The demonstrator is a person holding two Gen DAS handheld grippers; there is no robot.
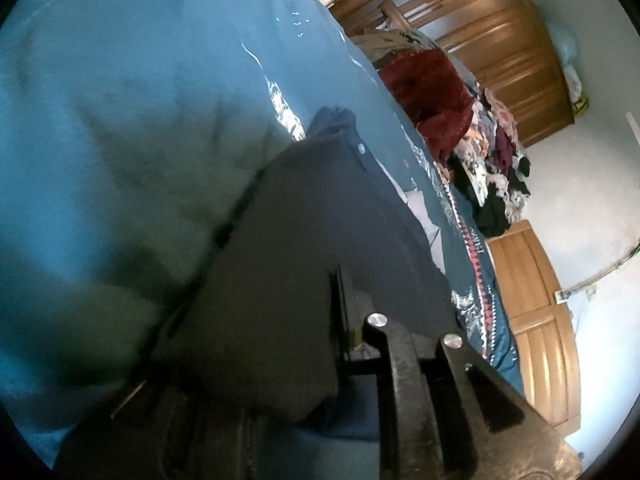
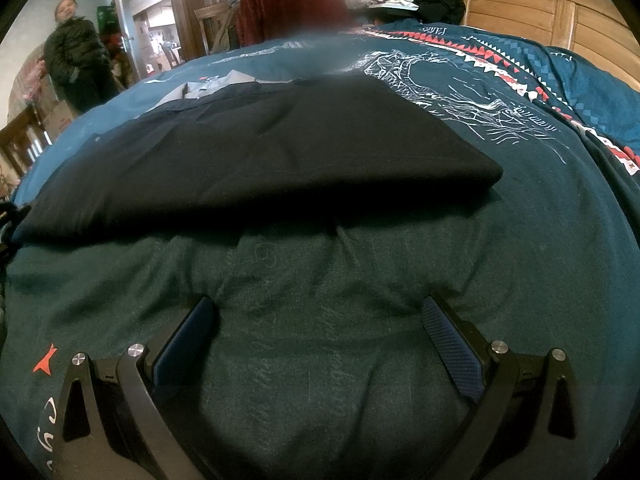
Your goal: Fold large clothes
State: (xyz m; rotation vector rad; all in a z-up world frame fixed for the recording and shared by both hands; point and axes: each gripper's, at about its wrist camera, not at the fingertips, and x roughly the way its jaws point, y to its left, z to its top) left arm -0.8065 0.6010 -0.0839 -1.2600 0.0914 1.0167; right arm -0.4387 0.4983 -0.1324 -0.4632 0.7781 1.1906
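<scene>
Garment point(image 2: 256, 148) lies folded on the bedspread point(image 2: 520, 220), its near corner pinched in my left gripper point(image 1: 340, 320) while my right gripper point(image 2: 316, 344) gapes empty before it, so one-sided lifting may spill the fold

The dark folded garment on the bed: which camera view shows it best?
The right wrist view. There the dark garment lies flat on the teal bed cover, its folded edge and a corner visible. The left wrist view shows it only close up and tilted, partly hidden by the gripper.
</scene>
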